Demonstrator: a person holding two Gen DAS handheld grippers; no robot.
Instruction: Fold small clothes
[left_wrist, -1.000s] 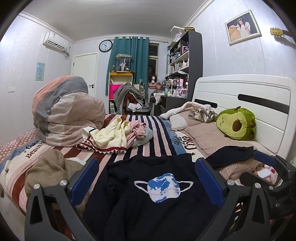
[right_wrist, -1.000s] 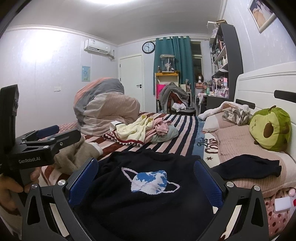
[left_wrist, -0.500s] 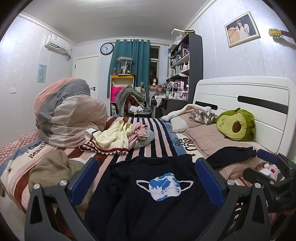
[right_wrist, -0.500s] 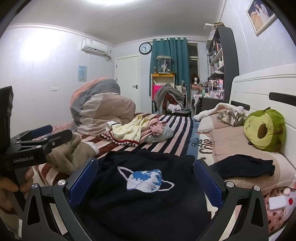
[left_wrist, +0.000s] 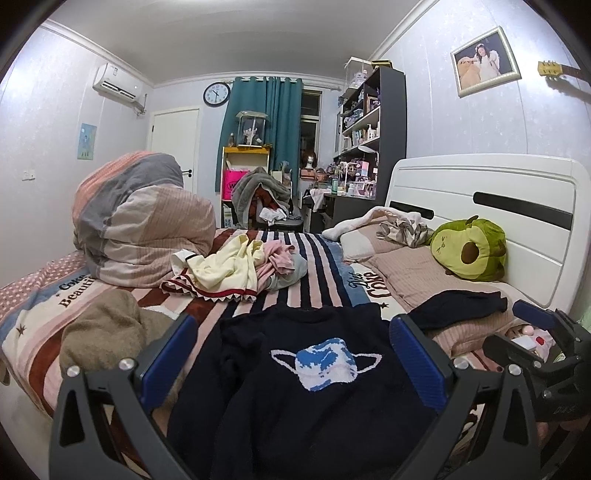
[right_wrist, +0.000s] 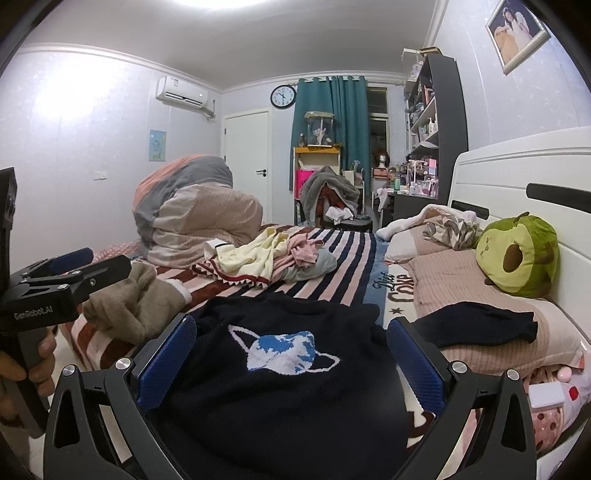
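1. Currently, we hold our left gripper (left_wrist: 291, 358) with its jaws spread wide, gripping nothing; in the right wrist view it shows at the far left edge, with a hand (right_wrist: 35, 363) wrapped round its handle.
2. We see a tan garment (left_wrist: 107, 332) lying bunched on the striped blanket (left_wrist: 321, 280), just left of that gripper.
3. We keep the navy sweater (left_wrist: 295, 406) between both sets of fingers; it lies on the blanket near the bed's front edge, planet motif (left_wrist: 325, 363) facing up.
4. We note a heap of clothes (left_wrist: 236, 269) farther back, yellow and pink pieces on top, beside a rolled duvet (left_wrist: 140, 225).
5. We hold our right gripper (right_wrist: 291, 360) likewise spread wide and empty, over the sweater.
6. We see a dark garment (right_wrist: 480, 326) on the pillow (right_wrist: 461, 273) to the right, apart from the sweater.
7. We find an avocado plush (right_wrist: 517, 254) resting against the headboard (right_wrist: 517, 173).
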